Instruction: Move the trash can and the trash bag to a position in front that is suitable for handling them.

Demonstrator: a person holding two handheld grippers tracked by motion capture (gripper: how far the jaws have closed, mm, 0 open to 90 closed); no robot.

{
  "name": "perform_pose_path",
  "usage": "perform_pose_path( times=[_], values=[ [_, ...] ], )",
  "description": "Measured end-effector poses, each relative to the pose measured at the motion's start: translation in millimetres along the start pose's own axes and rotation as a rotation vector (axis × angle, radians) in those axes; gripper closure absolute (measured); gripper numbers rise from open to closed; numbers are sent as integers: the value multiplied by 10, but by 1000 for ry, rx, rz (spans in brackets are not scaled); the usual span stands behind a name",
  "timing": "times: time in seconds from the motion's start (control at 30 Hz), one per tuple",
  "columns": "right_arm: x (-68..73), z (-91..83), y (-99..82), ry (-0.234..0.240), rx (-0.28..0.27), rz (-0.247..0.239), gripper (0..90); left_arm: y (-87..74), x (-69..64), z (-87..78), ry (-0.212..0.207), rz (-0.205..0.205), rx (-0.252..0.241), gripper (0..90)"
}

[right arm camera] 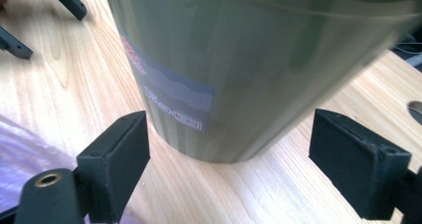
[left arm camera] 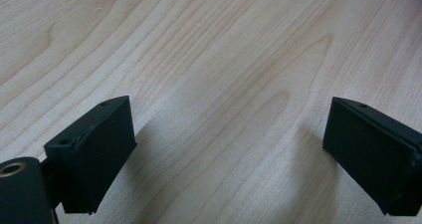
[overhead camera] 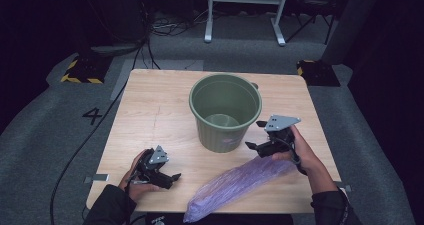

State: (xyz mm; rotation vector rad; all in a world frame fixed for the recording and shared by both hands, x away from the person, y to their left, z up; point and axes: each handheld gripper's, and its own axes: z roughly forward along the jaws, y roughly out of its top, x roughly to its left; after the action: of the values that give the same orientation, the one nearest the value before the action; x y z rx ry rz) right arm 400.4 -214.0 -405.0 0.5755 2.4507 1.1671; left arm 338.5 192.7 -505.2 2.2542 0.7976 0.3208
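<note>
A green plastic bucket (overhead camera: 225,110) stands upright in the middle of the wooden table (overhead camera: 150,110); its ribbed wall with a label (right arm camera: 174,102) looms close in the right gripper view. A long purple bag (overhead camera: 240,182) lies slanted along the table's front edge, and a corner of it (right arm camera: 30,149) sits at the lower left. My right gripper (overhead camera: 256,135) is open beside the bucket's right flank, just above the bag's far end, holding nothing. My left gripper (overhead camera: 172,177) rests open at the front left, jaws wide over bare wood (left arm camera: 224,84).
The left gripper's jaws (right arm camera: 30,20) appear at the upper left of the right gripper view, beyond the bucket. Grey carpet (overhead camera: 50,125) surrounds the table. Cables (overhead camera: 150,40) and a white table frame (overhead camera: 245,10) lie on the floor behind. Yellow-black weights (overhead camera: 82,70) sit near the far corners.
</note>
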Motion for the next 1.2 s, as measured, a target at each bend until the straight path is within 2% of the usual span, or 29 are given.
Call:
perform_pose_path(
  times=[0.07, 0.13, 0.27, 0.3, 0.33, 0.43, 0.47, 0.5, 0.53, 0.57, 0.6, 0.63, 0.67, 0.7, 0.77, 0.8, 0.83, 0.9, 0.93, 0.97, 1.0, 1.03, 1.13, 1.17, 1.2],
  values=[
    [4, -50, -12, -11, -1, 3, 163, 0, 0, 0, 0, 0, 0, 57],
    [36, -201, -70, -33, -9, 26, 168, 0, 1, -1, 1, 2, 0, 57],
    [109, -370, -197, -36, -30, 39, 169, 0, 1, -1, 0, 2, 0, 57],
    [109, -370, -197, -36, -30, 39, 169, 0, 1, -1, 0, 2, 0, 57],
    [149, -424, -276, -45, -27, 45, 170, 0, 1, -1, 0, 2, 0, 57],
    [191, -464, -362, -49, -26, 51, 171, 0, 1, -1, 1, 2, 0, 57],
    [228, -484, -456, -46, -29, 65, 179, 0, -1, -1, 1, 0, 1, 57],
    [228, -484, -456, -46, -29, 65, 179, 0, -1, -1, 1, 0, 1, 57],
    [277, -479, -556, -40, -18, 78, 210, 0, -1, -1, 1, 0, 1, 57],
    [277, -479, -556, -40, -18, 78, 210, 0, -1, -1, 1, 0, 1, 57],
    [330, -460, -661, -36, -10, 85, 305, 0, -1, -1, 2, 0, 1, 57],
    [330, -460, -661, -36, -10, 85, 305, 0, -1, -1, 2, 0, 1, 57],
    [382, -402, -766, -5, 6, 103, 336, 0, -3, 0, 2, -3, 0, 57],
    [382, -402, -766, -5, 6, 103, 336, 0, -3, 0, 2, -3, 0, 57],
    [431, -278, -878, -4, 61, 94, 398, 1, -4, 1, 3, -4, 0, 57],
    [429, -248, -904, 5, 60, 114, 417, 1, -4, 1, 3, -4, 0, 57],
    [429, -248, -904, 5, 60, 114, 417, 1, -4, 1, 3, -4, 0, 57],
    [419, -195, -941, 21, 56, 127, 481, 2, -4, 2, 3, -4, 0, 57],
    [415, -134, -970, 22, 68, 121, 532, 2, -4, 2, 3, -4, 0, 57],
    [415, -134, -970, 22, 68, 121, 532, 3, -4, 3, 4, -5, 0, 57],
    [395, -70, -1000, 32, 76, 120, 600, 5, -4, 5, 5, -6, 1, 57],
    [395, -70, -1000, 32, 76, 120, 600, 5, -4, 5, 5, -6, 1, 58],
    [320, 15, -1027, 7, 65, 143, 689, 8, -4, 6, 6, -6, 2, 58],
    [260, 54, -1042, -11, 65, 171, 700, 8, -4, 7, 5, -6, 1, 58],
    [235, 68, -1052, -22, 71, 178, 702, 8, -4, 7, 5, -6, 1, 58]
  ],
)
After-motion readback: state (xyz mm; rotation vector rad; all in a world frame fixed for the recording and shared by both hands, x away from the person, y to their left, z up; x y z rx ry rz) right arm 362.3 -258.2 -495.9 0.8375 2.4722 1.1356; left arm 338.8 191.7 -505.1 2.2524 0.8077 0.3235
